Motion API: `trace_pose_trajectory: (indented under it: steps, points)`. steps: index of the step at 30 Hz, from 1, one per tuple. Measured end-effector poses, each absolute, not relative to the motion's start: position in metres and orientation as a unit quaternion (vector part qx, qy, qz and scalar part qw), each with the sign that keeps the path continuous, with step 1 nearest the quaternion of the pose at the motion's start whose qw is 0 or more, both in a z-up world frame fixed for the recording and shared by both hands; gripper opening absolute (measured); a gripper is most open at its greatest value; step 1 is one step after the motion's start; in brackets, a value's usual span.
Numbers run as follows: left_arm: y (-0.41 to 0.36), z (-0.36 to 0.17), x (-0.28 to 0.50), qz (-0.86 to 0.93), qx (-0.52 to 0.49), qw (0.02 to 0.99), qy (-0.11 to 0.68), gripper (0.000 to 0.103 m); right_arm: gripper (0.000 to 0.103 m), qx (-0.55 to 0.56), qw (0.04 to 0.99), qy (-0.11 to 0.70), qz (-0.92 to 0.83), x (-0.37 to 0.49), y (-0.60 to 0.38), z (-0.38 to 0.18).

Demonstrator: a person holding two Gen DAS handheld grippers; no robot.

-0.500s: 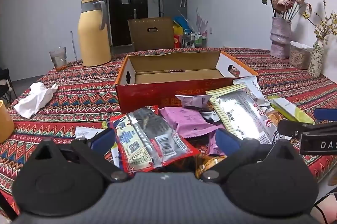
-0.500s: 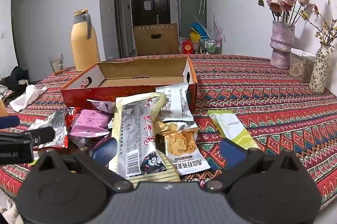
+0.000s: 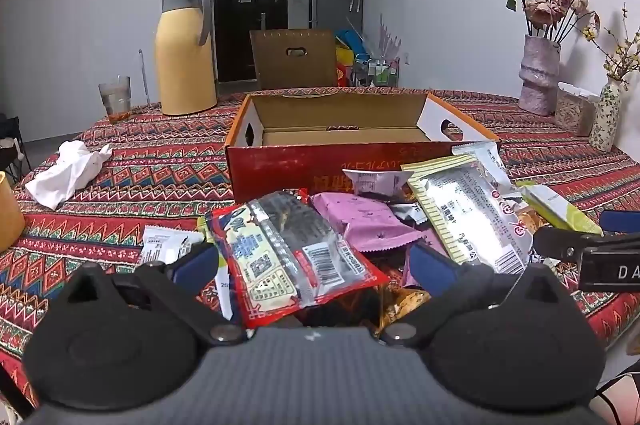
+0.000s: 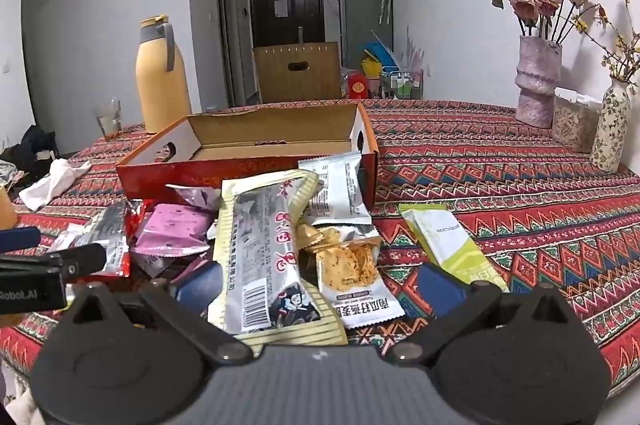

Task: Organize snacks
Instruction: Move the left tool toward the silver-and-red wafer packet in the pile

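An open red cardboard box (image 3: 280, 165) (image 4: 168, 173) stands on the patterned tablecloth, with nothing inside it. Several snack packets lie heaped in front of it. My left gripper (image 3: 316, 265) is open, its blue pads either side of a red-edged silver packet (image 3: 292, 257), beside a pink packet (image 3: 360, 221). My right gripper (image 4: 320, 285) is open over a long cream-striped silver packet (image 4: 260, 257) and a white packet of orange crackers (image 4: 356, 277). A green-and-white packet (image 4: 448, 241) lies to the right. Each gripper's fingers (image 3: 568, 245) (image 4: 52, 259) show at the edge of the other's view.
A yellow thermos jug (image 3: 184, 53) and a glass (image 3: 116, 97) stand at the back left, with a crumpled white tissue (image 3: 68, 173) nearer. Vases with dried flowers (image 4: 536, 81) (image 4: 610, 129) and a clear jar (image 4: 572, 125) stand at the right. A yellow cup (image 3: 8, 213) sits at the left edge.
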State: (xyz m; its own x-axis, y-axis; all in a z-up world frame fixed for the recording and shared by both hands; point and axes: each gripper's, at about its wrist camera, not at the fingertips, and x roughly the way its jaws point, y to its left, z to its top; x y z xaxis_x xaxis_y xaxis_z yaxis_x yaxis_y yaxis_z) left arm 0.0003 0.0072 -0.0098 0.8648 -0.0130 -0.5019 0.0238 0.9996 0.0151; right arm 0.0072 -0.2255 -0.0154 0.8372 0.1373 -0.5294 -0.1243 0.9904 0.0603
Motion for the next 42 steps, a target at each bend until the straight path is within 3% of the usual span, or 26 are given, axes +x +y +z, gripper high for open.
trace_pose_trajectory:
  steps: [42]
  points:
    - [0.0104, -0.0153, -0.0006, -0.012, 0.001, 0.964, 0.264, 0.103, 0.103, 0.023, 0.956, 0.281, 0.083, 0.0076, -0.2238, -0.0221]
